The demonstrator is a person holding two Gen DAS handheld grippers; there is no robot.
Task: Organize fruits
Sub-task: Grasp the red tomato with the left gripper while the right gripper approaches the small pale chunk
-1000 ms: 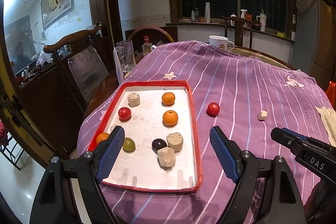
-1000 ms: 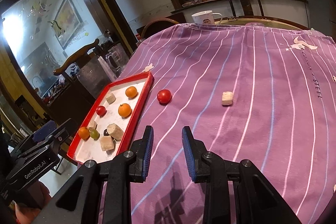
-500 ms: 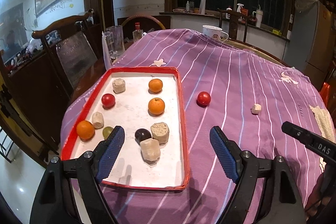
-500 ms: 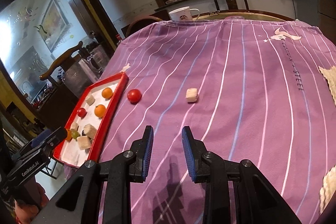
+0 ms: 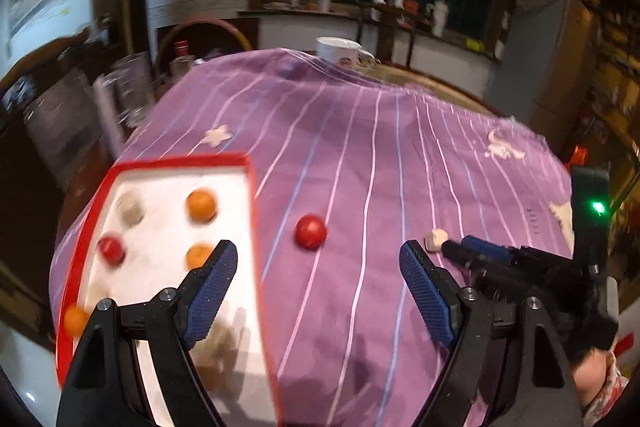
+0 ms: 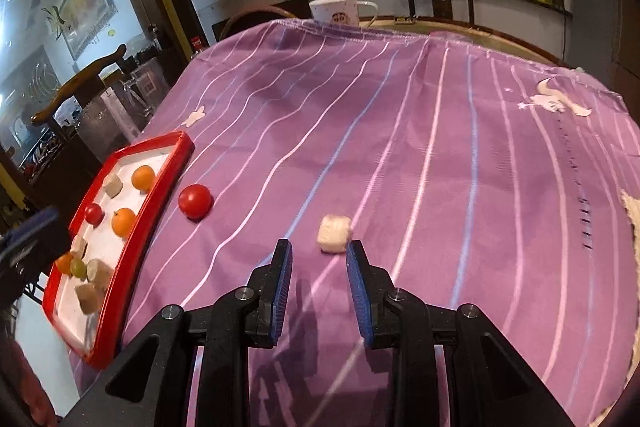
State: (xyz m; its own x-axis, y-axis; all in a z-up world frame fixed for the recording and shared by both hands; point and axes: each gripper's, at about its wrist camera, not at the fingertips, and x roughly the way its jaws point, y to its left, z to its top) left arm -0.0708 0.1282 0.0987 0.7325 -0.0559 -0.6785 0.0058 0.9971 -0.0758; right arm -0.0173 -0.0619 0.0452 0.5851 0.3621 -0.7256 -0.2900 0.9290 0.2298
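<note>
Fruits lie in a red tray (image 6: 160,187) at the tabletop's (image 6: 400,131) left edge: three orange ones, one red, one green, among four pale lumps. One red ball (image 6: 195,201) and one pale lump (image 6: 334,233) lie loose on the striped cloth. Left hand-held gripper (image 5: 318,273) gapes wide, empty; right hand-held gripper (image 6: 319,285) narrower, empty, just short of the lump. No writing is legible

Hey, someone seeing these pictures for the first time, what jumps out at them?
The red tray of small fruits at the left edge of the purple striped tablecloth. Beside it, on the cloth, lies a lone red fruit, and a pale cube sits just ahead of the open right gripper.
</note>
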